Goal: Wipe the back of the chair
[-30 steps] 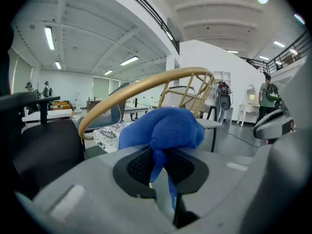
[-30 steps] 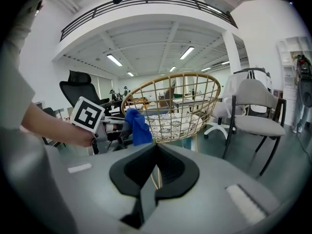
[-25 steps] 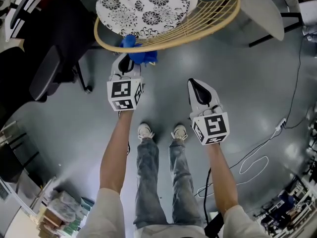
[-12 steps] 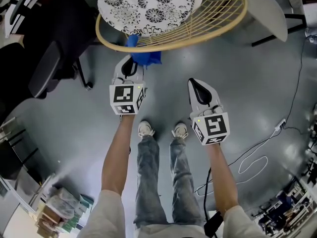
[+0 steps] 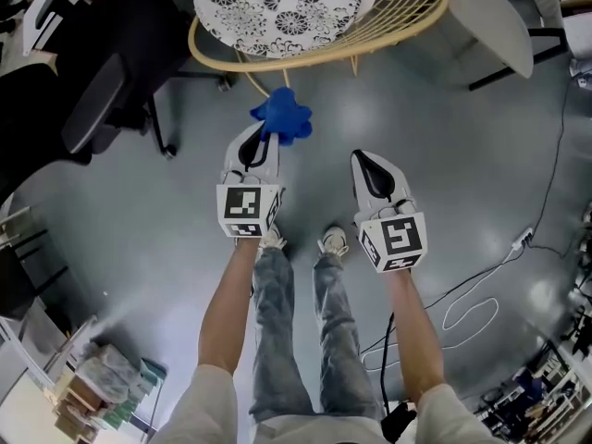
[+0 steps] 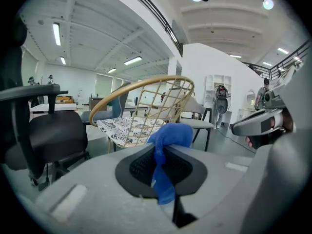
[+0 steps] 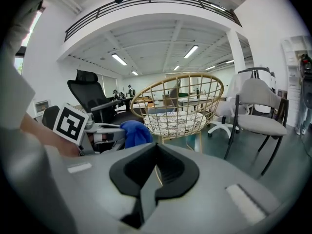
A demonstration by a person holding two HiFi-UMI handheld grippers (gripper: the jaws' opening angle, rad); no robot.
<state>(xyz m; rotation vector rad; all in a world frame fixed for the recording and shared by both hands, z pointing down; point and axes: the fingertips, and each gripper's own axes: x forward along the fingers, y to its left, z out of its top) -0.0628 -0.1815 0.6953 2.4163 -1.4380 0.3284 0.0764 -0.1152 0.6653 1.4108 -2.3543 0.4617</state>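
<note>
Grey polished floor [image 5: 157, 248] fills the head view, glossy with soft light reflections, inside a large white open-plan room with strip lights on the ceiling. A person stands on it in blue jeans and white sneakers, bare forearms stretched forward, one tool in each hand.

The left hand-held gripper [image 5: 263, 137] has its jaws clamped tight on a bright blue, soft, crumpled cloth [image 5: 282, 117]. In the left gripper view the fabric is pinched between the two black ribbed pads, with a bunched wad bulging past the tips and a narrow strip trailing back between them. The right hand-held gripper [image 5: 363, 161] has its jaws pressed together with nothing between them. Each tool has a smooth pale grey plastic shell and carries a white cube printed with black square markers.

Ahead of both tools stands the round wicker chair [image 5: 407, 17], a bowl-shaped frame of thin tan rattan rods fanning out to a thick curved rim, on slim legs. A round white cushion with black lacy flower patterns [image 5: 282, 3] lies in its seat. The cloth is near the rim but apart from it, not touching the chair back.

A black padded office chair [image 5: 102, 100] stands to the left, and a white chair with dark legs [image 5: 490, 17] to the right. A thin white cable [image 5: 472, 303] loops across the floor.
</note>
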